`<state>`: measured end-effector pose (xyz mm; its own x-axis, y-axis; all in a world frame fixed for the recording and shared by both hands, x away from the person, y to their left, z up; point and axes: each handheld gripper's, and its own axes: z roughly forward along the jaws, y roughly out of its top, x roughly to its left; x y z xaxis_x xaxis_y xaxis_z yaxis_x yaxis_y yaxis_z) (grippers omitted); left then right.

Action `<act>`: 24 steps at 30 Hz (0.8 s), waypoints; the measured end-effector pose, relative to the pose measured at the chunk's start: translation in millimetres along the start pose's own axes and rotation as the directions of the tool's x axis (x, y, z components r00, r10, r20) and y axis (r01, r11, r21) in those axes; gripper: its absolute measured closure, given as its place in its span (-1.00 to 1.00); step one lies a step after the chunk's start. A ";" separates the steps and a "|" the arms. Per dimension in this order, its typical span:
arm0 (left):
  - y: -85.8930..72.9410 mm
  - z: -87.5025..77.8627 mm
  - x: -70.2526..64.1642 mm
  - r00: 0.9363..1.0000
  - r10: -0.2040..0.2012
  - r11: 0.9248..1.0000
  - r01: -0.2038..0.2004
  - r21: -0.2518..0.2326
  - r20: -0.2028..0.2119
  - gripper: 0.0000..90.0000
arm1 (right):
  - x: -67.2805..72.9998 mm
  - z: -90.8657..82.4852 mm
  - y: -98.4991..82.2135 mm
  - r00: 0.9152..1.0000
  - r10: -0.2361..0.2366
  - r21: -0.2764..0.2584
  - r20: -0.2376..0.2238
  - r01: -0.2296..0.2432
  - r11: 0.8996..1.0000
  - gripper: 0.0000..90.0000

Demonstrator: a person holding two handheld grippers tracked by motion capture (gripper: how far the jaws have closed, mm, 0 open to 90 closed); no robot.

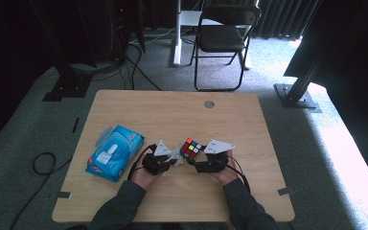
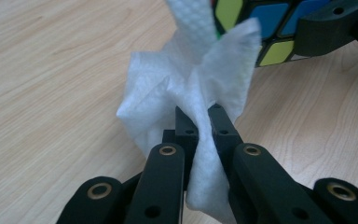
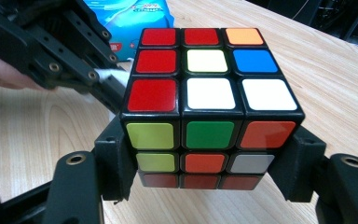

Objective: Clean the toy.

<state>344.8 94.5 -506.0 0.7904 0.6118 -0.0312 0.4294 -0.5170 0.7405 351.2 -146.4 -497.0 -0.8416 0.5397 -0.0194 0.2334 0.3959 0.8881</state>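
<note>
A scrambled puzzle cube [image 3: 205,107] with coloured stickers is clamped between the two black jaws of my right gripper [image 3: 207,163], held a little above the wooden table [image 1: 172,115]. From above, the cube [image 1: 190,149] sits at the table's middle with the right gripper [image 1: 202,160] under it. My left gripper [image 2: 201,122] is shut on a crumpled white wipe [image 2: 200,79], whose upper fold touches the cube [image 2: 265,23]. In the high view the left gripper [image 1: 168,160] and wipe [image 1: 176,156] are just left of the cube. In the right gripper view the left gripper's black linkage [image 3: 70,60] presses the wipe [image 3: 114,77] against the cube's left side.
A blue pack of wipes [image 1: 115,152] lies on the table to the left of the hands. A round grommet hole [image 1: 209,104] sits near the far edge. Beyond the table stand a black folding chair [image 1: 223,38] and dark stand legs with cables on grey carpet.
</note>
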 end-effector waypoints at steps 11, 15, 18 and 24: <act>-0.4 7.8 -10.2 0.999 0.028 0.999 -0.028 -0.017 0.037 0.90 | 1.7 1.6 0.6 1.000 0.002 -0.004 -0.010 -0.002 1.000 -0.24; -0.1 9.3 -14.2 0.998 0.038 0.999 -0.036 -0.030 0.048 0.90 | 2.7 2.4 0.8 1.000 0.003 -0.004 -0.014 -0.003 1.000 -0.24; -0.2 10.4 -17.3 0.998 0.046 0.998 -0.045 -0.040 0.042 0.90 | 3.0 2.9 0.8 1.000 0.003 -0.004 -0.016 -0.003 1.000 -0.24; -0.2 12.7 -23.8 0.996 0.066 0.997 -0.063 -0.055 0.052 0.90 | 3.2 3.3 0.8 1.000 0.005 -0.005 -0.018 -0.005 1.000 -0.24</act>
<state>331.4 72.5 -513.9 0.8386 0.5445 -0.0170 0.3541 -0.5212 0.7766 350.2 -141.9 -497.9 -0.8491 0.5282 -0.0063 0.2356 0.3894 0.8904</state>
